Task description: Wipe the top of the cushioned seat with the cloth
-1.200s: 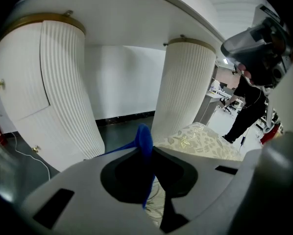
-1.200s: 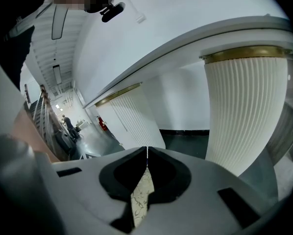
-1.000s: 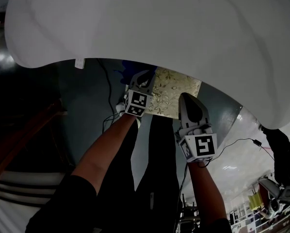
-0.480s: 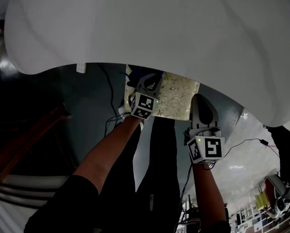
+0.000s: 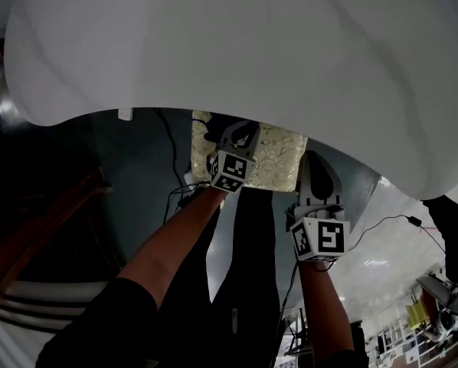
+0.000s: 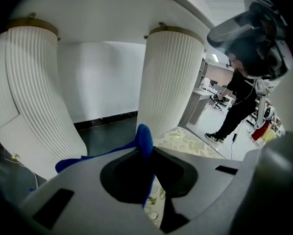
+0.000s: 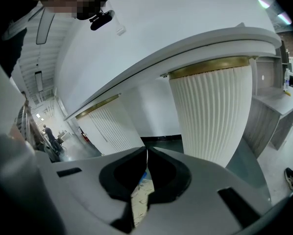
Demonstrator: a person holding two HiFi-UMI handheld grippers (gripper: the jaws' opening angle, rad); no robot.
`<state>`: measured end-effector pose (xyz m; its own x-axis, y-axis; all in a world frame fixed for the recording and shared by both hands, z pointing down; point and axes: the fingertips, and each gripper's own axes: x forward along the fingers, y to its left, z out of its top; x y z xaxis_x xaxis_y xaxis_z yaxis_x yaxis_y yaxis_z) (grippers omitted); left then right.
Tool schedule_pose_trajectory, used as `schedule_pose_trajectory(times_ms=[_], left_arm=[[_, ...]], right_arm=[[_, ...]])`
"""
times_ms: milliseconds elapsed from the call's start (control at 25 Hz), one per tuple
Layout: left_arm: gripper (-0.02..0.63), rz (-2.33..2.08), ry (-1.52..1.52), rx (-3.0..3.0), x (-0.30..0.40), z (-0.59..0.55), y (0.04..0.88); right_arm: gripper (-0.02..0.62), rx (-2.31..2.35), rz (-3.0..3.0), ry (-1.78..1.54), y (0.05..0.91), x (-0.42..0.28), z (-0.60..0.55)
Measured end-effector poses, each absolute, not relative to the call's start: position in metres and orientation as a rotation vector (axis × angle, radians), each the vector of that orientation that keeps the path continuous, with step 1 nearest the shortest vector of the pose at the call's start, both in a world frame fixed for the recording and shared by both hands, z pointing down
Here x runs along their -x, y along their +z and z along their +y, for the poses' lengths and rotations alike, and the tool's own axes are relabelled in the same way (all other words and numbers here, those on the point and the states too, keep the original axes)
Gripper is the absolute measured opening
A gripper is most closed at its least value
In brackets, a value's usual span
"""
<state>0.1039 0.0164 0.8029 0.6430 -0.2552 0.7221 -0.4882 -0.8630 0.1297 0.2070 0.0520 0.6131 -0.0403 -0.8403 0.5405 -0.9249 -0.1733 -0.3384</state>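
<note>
Head view: big white tabletop point(image 5: 237, 44) fills the upper frame. The patterned cushioned seat point(image 5: 279, 156) pokes out from under its edge at centre.

Left tongs point(image 5: 240, 129) are over the seat's left part, marker cube facing the camera. In the left gripper view the jaws are closed on a blue cloth point(image 6: 144, 137). A fold sticks up between the tips and the rest trails off to lower left. The seat's leaf pattern shows just beyond the cloth, centre right. Cannot tell whether the cloth touches the seat.

Right tongs point(image 5: 315, 163) are at the seat's right edge, lower in frame than the left, near but apart from it. In the right gripper view the jaws are pressed together with nothing between them. A bit of seat pattern shows through the gap below the tips.

White fluted table legs point(image 6: 168, 82) stand at left and centre of the left gripper view on a dark floor point(image 6: 107, 129). A person in dark clothes point(image 6: 239, 102) stands at far right.
</note>
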Motion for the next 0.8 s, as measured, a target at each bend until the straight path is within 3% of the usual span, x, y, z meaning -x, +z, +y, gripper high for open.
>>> schedule_pose_trajectory(times_ms=[800], left_arm=[[0.057,-0.507,1.020,-2.530,-0.172,0.058,0.808]], right_arm=[[0.038,-2.215,-1.814,1.067,0.633,-0.245,0.082]])
